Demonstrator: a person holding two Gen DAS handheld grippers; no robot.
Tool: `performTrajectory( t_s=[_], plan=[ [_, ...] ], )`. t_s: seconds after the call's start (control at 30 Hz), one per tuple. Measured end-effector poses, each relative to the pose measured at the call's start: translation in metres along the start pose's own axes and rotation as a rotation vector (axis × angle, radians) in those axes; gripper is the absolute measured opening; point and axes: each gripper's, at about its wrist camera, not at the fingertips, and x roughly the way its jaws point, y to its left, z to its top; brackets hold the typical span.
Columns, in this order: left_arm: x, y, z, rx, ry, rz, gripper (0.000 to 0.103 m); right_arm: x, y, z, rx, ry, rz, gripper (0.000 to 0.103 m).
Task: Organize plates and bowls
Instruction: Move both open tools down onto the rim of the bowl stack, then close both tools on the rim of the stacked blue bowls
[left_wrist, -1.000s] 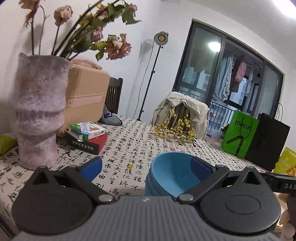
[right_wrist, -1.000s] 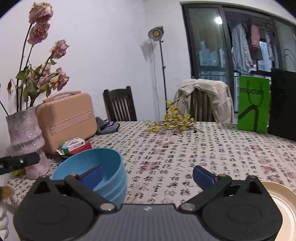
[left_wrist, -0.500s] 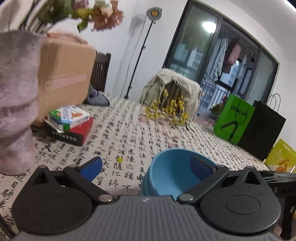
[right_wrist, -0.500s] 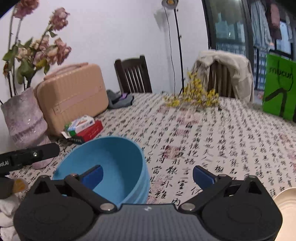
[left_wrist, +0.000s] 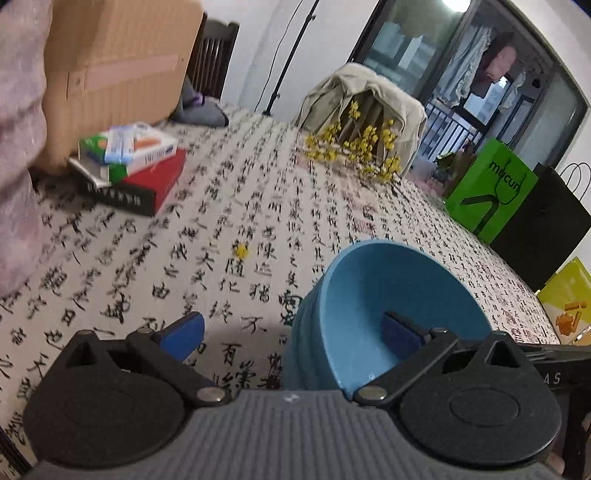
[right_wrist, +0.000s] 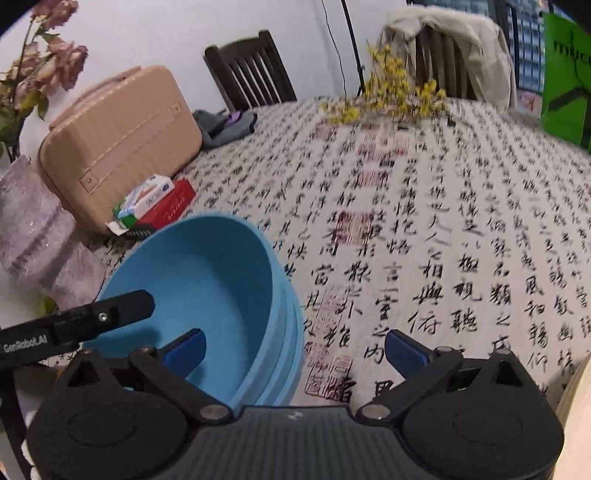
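A stack of blue bowls (left_wrist: 373, 295) stands on the calligraphy-print tablecloth (left_wrist: 240, 229), low and right of centre in the left wrist view. My left gripper (left_wrist: 291, 330) is open, with its right finger inside the top bowl and its left finger outside, straddling the bowl's left wall. In the right wrist view the blue bowls (right_wrist: 210, 273) sit at lower left. My right gripper (right_wrist: 295, 349) is open, its left finger inside the bowl and its right finger over the cloth. A cream plate's edge (right_wrist: 578, 402) shows at the far right.
A pink case (right_wrist: 118, 144), a stack of books and boxes (left_wrist: 136, 166) and a fuzzy pink vase (right_wrist: 33, 236) stand to the left. Yellow flower sprigs (left_wrist: 354, 151) lie at the far side by a draped chair. Green bag (left_wrist: 487, 184) and black bag (left_wrist: 543, 229) stand right.
Both grippers have come down and tilted toward the table, closing in on the bowl stack. The bowls look larger and each inner finger now reaches into the top bowl.
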Motion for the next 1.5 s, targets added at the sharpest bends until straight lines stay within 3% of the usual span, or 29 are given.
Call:
performTrajectory(
  t_s=[0.2,0.43,0.57,0.77,1.5],
  plan=[
    [0.007,0.000,-0.001,-0.053,0.063,0.014,0.100,0.007,0.000,0.003,0.039,0.043,0.026,0.096],
    [0.012,-0.001,-0.006,-0.097,0.114,0.022,0.074,0.014,0.000,0.003,0.057,0.073,0.043,0.080],
    [0.016,-0.001,-0.009,-0.123,0.144,0.000,0.069,0.018,-0.003,0.002,0.074,0.100,0.065,0.060],
    [0.019,-0.006,-0.012,-0.127,0.167,-0.012,0.054,0.022,-0.005,0.002,0.098,0.124,0.085,0.050],
    [0.019,-0.012,-0.017,-0.152,0.158,0.016,0.044,0.022,-0.006,-0.005,0.158,0.109,0.088,0.047]
  ],
)
